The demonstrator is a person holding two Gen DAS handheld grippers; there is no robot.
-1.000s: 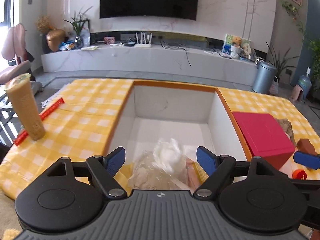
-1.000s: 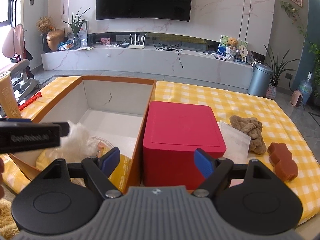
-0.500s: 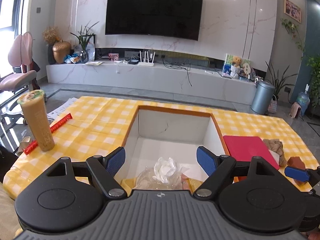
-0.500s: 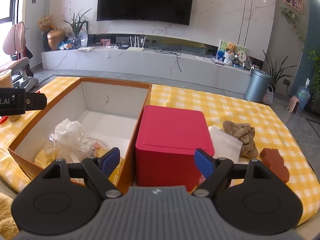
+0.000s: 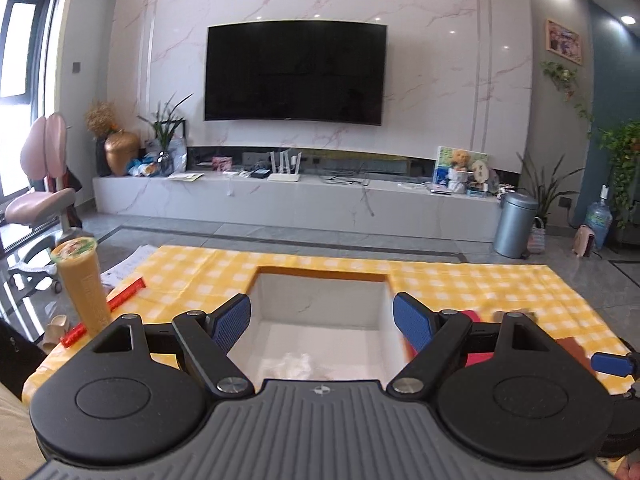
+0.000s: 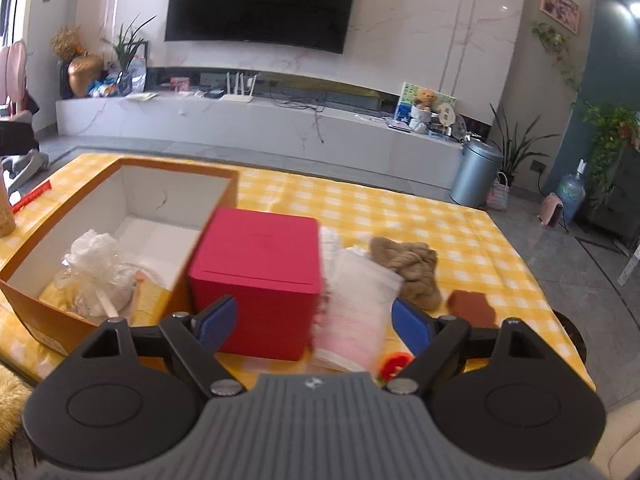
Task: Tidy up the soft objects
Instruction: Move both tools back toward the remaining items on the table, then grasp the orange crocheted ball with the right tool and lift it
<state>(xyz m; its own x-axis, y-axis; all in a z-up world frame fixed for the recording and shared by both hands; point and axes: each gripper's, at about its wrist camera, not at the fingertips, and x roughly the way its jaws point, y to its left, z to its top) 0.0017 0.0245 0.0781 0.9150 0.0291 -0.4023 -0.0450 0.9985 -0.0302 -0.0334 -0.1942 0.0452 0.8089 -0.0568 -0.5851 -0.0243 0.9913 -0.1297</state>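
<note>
An open orange cardboard box (image 6: 222, 190) with a white inside sits on the yellow checked tablecloth (image 6: 400, 216). A crumpled clear plastic bag (image 6: 98, 268) lies in its near end; it also shows in the left wrist view (image 5: 296, 362). My left gripper (image 5: 322, 322) is open and empty, held back above the box (image 5: 320, 276). My right gripper (image 6: 314, 326) is open and empty in front of a red box (image 6: 260, 272). Right of the red box lie a white-pink folded cloth (image 6: 356, 300), a tan knitted piece (image 6: 408, 264) and a brown soft piece (image 6: 472, 304).
A tall orange cup (image 5: 82, 284) and a red ruler (image 5: 108, 310) stand left of the box. A small red ring (image 6: 394, 362) lies near my right gripper. The right gripper's blue fingertip (image 5: 610, 362) shows at the right edge of the left wrist view. A fluffy cream thing (image 6: 12, 396) is at lower left.
My left gripper has pulled back and up from the box, leaving the plastic bag inside. My right gripper has shifted right, toward the cloth and knitted piece.
</note>
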